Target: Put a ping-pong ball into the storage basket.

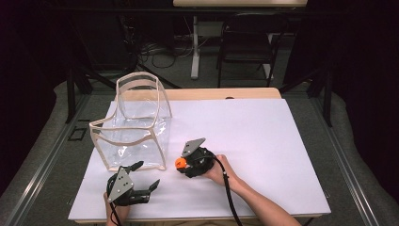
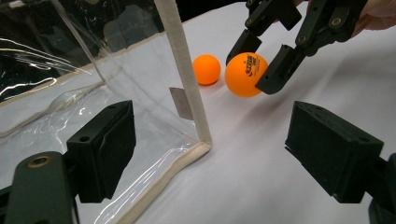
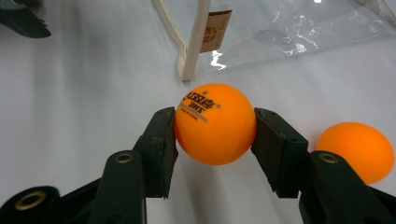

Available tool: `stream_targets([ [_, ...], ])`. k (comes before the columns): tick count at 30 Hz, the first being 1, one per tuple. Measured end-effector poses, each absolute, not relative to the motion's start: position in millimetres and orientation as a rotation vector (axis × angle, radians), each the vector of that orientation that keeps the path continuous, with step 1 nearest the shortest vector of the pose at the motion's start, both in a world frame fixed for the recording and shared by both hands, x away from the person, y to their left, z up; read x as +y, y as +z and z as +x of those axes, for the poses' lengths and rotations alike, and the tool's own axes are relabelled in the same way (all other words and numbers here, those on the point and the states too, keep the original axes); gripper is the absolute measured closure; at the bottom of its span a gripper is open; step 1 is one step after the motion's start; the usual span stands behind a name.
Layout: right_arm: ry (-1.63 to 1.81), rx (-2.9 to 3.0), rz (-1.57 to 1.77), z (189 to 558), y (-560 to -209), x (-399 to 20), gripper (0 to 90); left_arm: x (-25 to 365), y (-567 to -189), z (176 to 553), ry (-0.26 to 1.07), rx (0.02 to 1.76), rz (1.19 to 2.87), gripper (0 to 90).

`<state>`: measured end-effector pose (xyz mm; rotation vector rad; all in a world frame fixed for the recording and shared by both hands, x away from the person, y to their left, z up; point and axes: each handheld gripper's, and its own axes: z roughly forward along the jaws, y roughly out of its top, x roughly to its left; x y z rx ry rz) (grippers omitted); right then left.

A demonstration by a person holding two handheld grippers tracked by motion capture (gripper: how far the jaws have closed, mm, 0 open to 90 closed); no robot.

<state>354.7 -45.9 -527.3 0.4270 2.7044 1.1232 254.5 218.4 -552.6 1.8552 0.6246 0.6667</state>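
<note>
Right claw (image 3: 215,126) pinching an orange ball (image 3: 215,123) (printed with a logo), low over the white counter (image 1: 263,141), a second orange ball (image 3: 357,149) lying just beside. Clear bag (image 1: 136,127) standing upright just beyond, up and to the left in the high view. Left claw (image 2: 210,154), spread and holding nothing, near the bag's front corner.

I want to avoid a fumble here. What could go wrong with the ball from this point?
The right hand-held gripper pinches the round ball only at its sides, so it could squirt out. The second ball lies loose beside it and may get knocked away. The clear bag is soft, so its rim could fold on contact.
</note>
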Motion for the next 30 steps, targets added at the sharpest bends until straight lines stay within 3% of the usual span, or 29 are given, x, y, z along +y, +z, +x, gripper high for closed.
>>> stream_targets([
  [30, 1.212, 2.622, 0.462, 359.4, -508.8, -62.5, 50.6, 218.0, -552.7, 254.8, 0.665, 0.62, 1.859, 15.8],
])
